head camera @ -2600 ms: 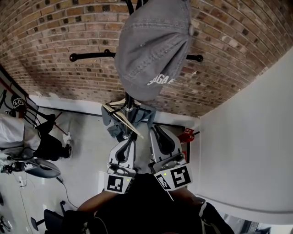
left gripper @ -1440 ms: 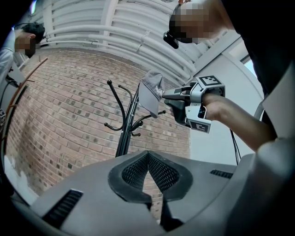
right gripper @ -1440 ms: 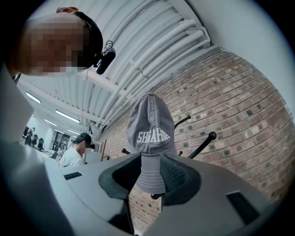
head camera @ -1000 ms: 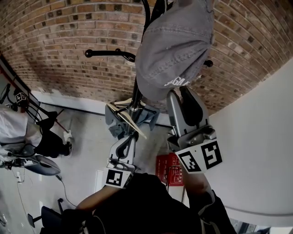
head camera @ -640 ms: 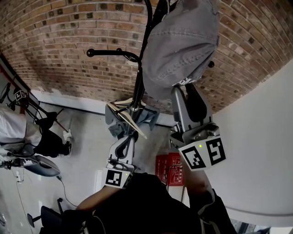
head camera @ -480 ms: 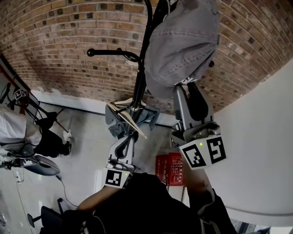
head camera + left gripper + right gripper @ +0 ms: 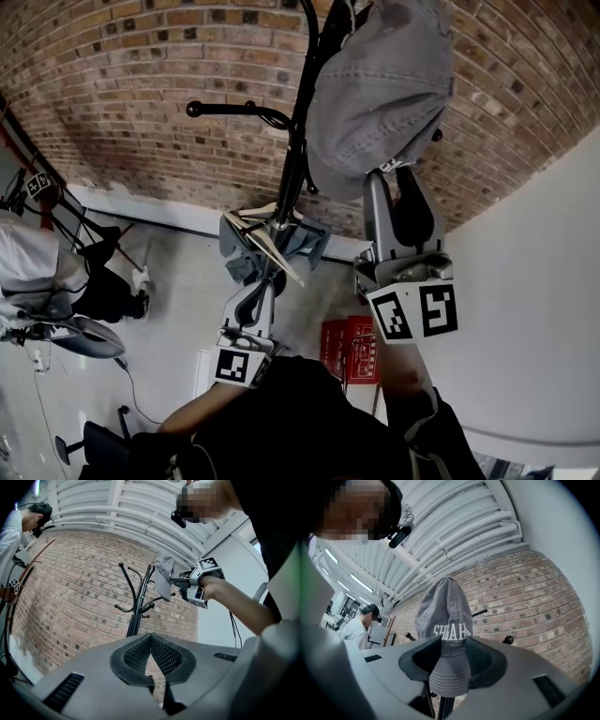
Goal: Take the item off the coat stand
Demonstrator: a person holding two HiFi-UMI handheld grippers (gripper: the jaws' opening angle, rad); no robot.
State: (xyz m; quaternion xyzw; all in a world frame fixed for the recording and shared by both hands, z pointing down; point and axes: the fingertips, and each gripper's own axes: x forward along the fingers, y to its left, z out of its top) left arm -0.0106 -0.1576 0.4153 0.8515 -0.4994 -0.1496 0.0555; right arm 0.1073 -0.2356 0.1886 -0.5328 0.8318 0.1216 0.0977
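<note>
A grey cap (image 7: 375, 84) with white lettering hangs on the black coat stand (image 7: 298, 159), high against the brick wall. My right gripper (image 7: 389, 176) reaches up under it. In the right gripper view the cap's brim (image 7: 449, 674) lies between the jaws of the right gripper (image 7: 451, 643). They have just been opening, and the pads stand wide on either side of the brim. My left gripper (image 7: 266, 281) hangs low by the stand's pole, shut and empty. The left gripper view shows its pads (image 7: 161, 653) together, with the cap (image 7: 164, 576) and stand (image 7: 136, 616) beyond.
A wooden hanger with grey-blue clothing (image 7: 267, 242) sits lower on the stand. A red crate (image 7: 345, 342) lies on the floor below, and a white wall (image 7: 525, 300) closes the right side. A person (image 7: 33, 272) stands at the far left. A bare hook (image 7: 225, 109) juts left.
My right gripper has risen from beside the left one up to the cap's brim, then barely shifted over the last second. The left gripper has stayed low.
</note>
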